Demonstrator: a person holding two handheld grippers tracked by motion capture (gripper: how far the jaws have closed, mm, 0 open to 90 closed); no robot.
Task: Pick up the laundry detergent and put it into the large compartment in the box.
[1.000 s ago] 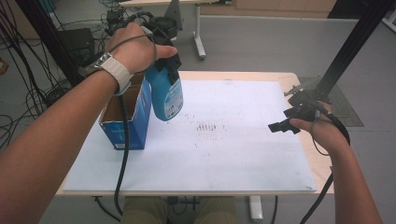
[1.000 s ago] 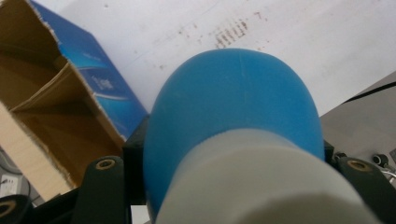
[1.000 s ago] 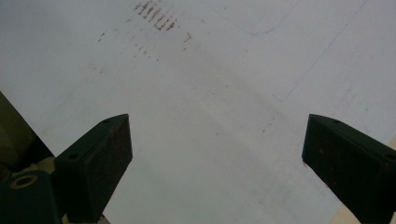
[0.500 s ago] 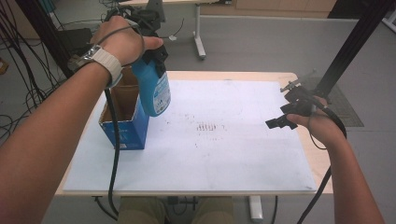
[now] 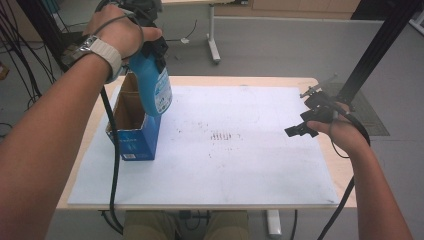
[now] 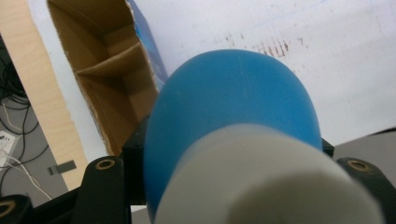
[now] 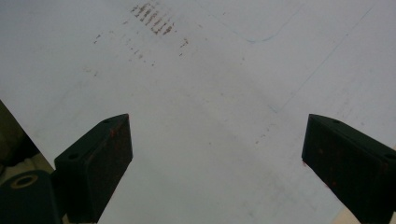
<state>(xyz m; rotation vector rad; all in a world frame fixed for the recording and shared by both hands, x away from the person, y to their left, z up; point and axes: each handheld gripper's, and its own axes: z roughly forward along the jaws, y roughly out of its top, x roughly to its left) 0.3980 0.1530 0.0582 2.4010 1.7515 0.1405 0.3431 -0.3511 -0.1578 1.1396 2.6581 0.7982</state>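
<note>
Left gripper [image 5: 150, 47]: jaws clamped on the blue bottle [image 5: 152, 85], held in the air, tilted, above the open cardboard box [image 5: 131, 132] near the bench's left edge. In the left gripper view the bottle [image 6: 233, 107] sits between the jaws, with the box's divided interior [image 6: 107, 74] behind it. Right gripper [image 5: 305, 122]: jaws wide apart, nothing between them, over the white sheet [image 5: 240, 165] by the bench's right edge.
</note>
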